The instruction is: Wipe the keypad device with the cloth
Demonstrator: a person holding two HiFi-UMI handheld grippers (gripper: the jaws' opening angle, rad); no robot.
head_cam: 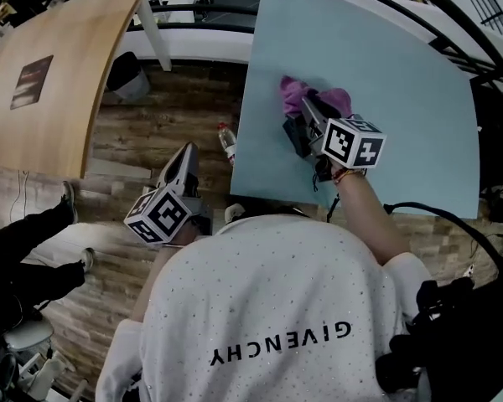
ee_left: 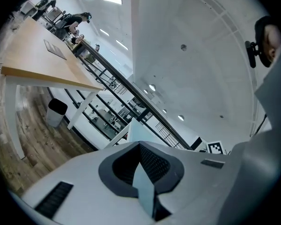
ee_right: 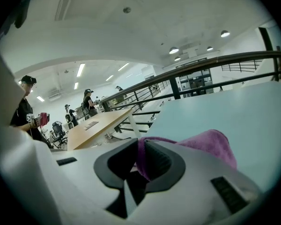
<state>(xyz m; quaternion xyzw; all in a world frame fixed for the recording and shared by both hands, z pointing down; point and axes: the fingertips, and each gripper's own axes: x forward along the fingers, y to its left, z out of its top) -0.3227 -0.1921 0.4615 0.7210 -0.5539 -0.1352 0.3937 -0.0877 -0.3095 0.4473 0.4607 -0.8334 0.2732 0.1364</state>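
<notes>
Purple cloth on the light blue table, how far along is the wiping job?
Done: the right hand-held gripper is shut on the purple cloth, which lies on the light blue table. In hand: a dark object beside that gripper may be the keypad device; I cannot tell. Left: any wiping is unconfirmed. The left hand-held gripper hangs beside the table, shut and empty.

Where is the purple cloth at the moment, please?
In the head view the cloth lies on the pale blue table, right of centre, pinched in the jaws of the right gripper.
</notes>
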